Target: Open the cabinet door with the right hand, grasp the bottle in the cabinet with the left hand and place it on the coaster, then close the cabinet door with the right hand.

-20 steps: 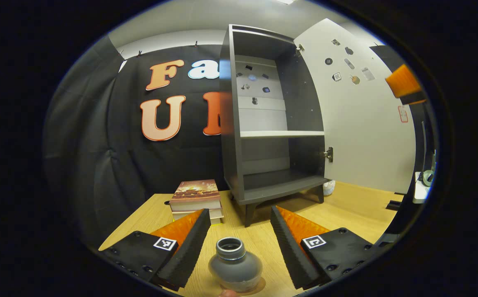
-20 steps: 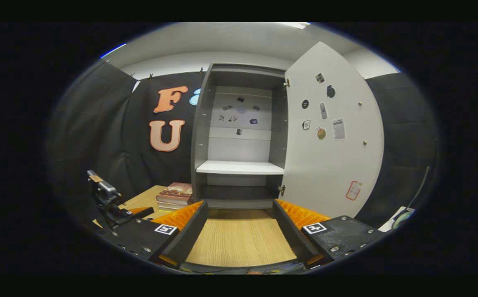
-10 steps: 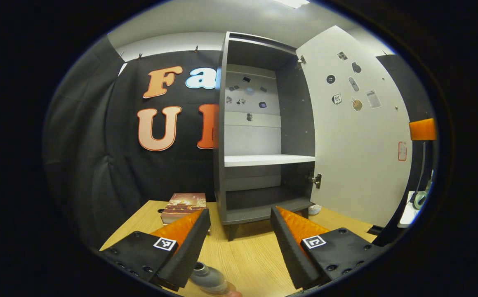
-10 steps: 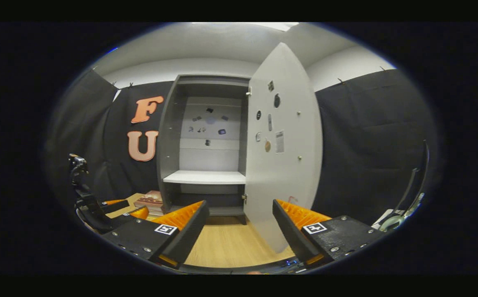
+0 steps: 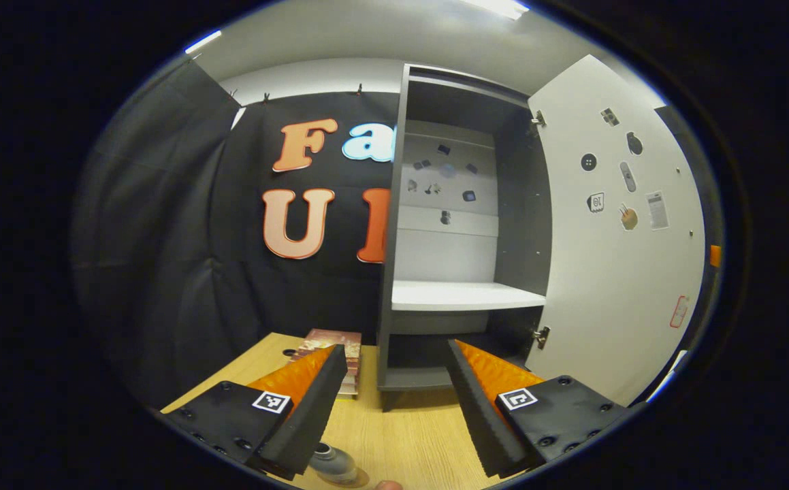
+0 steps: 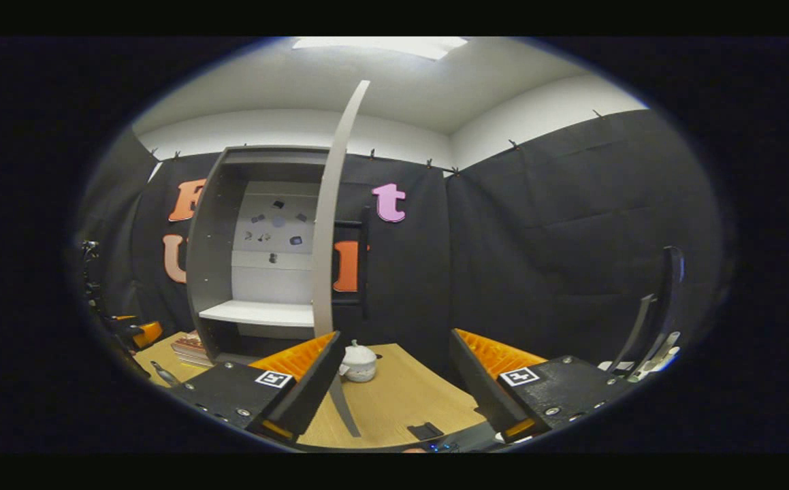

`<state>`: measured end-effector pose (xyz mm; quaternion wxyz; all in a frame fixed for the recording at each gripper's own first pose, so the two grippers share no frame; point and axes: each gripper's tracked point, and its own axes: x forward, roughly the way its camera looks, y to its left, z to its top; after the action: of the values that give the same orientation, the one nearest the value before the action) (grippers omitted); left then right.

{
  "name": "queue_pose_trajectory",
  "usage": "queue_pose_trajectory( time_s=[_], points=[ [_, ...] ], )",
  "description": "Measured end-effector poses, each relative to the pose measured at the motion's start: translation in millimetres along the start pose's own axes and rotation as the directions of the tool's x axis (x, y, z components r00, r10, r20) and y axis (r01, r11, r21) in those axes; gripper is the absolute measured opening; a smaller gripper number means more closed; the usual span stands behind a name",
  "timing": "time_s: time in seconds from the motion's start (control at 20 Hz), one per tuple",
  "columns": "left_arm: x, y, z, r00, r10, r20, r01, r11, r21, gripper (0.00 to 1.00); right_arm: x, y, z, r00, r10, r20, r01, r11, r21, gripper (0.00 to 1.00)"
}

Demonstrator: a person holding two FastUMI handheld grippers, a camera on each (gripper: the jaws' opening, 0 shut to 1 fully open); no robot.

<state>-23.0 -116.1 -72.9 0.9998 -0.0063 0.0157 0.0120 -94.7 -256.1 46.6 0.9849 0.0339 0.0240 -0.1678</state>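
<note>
Bottle out, door left to shut.
My left tongs (image 5: 394, 391) and right tongs (image 6: 394, 378) hang spread and empty; the bottle (image 5: 335, 465) stands on the counter (image 5: 408, 435), the cabinet door (image 6: 331, 272) wide open.

no readable text, stickers too small

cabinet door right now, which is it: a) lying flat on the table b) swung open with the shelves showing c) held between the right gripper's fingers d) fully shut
b: the cabinet door stands swung out to the side of the cabinet, its white shelf in plain sight, and the right gripper is open with nothing between its fingers.
</note>
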Motion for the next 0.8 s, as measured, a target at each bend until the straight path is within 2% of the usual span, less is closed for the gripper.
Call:
queue_pose_trajectory(
  time_s=[0.25, 0.35, 0.4, 0.5, 0.55, 0.6, 0.8],
  points=[
    [-1, -7, 20, 1.000, 0.009, 0.024, -0.009, 1.000, 0.020, 0.95, 29, 11, 3, 0.993, 0.121, 0.004, -0.121, 0.992, 0.041, 0.93],
    [2, -14, 20, 1.000, -0.012, 0.007, 0.012, 1.000, 0.019, 0.95, 33, 14, 7, 0.988, 0.156, 0.000, -0.156, 0.987, 0.048, 0.97],
    [1, -15, 23, 1.000, -0.015, 0.013, 0.015, 1.000, 0.010, 0.95, 32, 18, 6, 0.985, 0.172, -0.002, -0.172, 0.984, 0.044, 0.92],
    [5, -17, 25, 1.000, -0.016, 0.018, 0.017, 1.000, -0.005, 0.95, 30, 28, 7, 0.981, 0.194, -0.003, -0.194, 0.981, 0.016, 0.90],
    [6, -18, 24, 1.000, -0.018, 0.013, 0.018, 1.000, -0.006, 0.95, 28, 35, 7, 0.978, 0.211, -0.003, -0.211, 0.978, 0.007, 0.97],
    [6, -18, 24, 1.000, -0.016, 0.012, 0.016, 1.000, -0.007, 0.95, 28, 43, 8, 0.973, 0.229, -0.002, -0.229, 0.973, 0.015, 0.90],
    [1, -9, 27, 1.000, 0.015, 0.008, -0.015, 1.000, -0.025, 0.95, 27, 82, 11, 0.942, 0.334, -0.004, -0.334, 0.941, 0.063, 0.90]
  ],
)
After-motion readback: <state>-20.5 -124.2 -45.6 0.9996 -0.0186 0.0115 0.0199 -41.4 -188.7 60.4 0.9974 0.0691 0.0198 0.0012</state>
